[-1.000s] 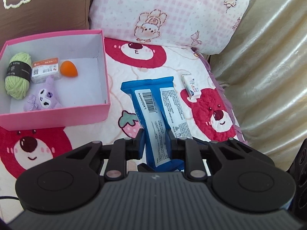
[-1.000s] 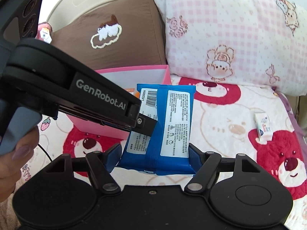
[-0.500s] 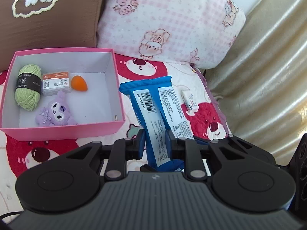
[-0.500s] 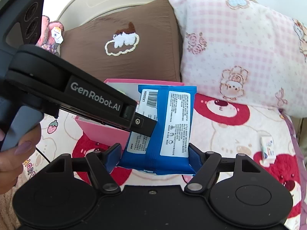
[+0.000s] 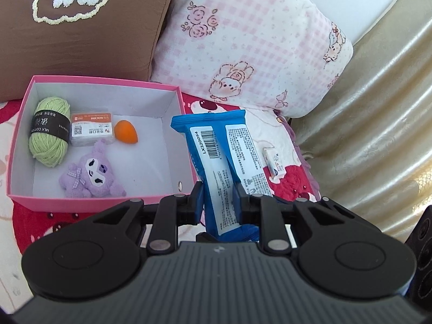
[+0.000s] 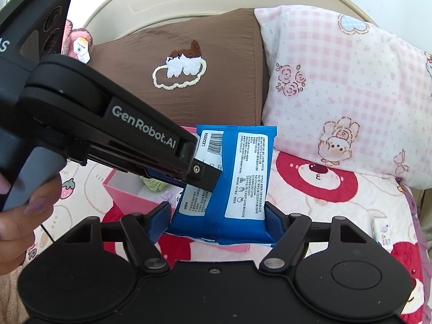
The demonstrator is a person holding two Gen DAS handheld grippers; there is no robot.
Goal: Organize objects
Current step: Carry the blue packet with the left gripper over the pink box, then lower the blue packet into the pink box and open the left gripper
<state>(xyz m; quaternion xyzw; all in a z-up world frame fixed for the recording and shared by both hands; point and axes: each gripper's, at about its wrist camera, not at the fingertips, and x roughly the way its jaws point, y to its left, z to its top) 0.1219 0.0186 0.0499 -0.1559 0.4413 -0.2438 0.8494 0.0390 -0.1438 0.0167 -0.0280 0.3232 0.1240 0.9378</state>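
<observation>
1. Packet (image 5: pixel 216 159), blue and glossy with white label panels, has risen since a second ago; it now hangs beside the pink box's (image 5: pixel 186 124) right wall.
2. Left gripper (image 5: pixel 217 199) fingers pinch its lower part.
3. Right gripper (image 6: pixel 216 210) fingers sit wide, flanking the packet's bottom edge; contact unclear.
4. Bed: quilted bear-print cover (image 6: pixel 351 205), brown pillow (image 6: pixel 175 54), pink checked pillow (image 5: pixel 256 40).
5. Box holds green yarn (image 5: pixel 50 132), plush toy (image 5: pixel 91 172), orange egg shape (image 5: pixel 125 131).
</observation>
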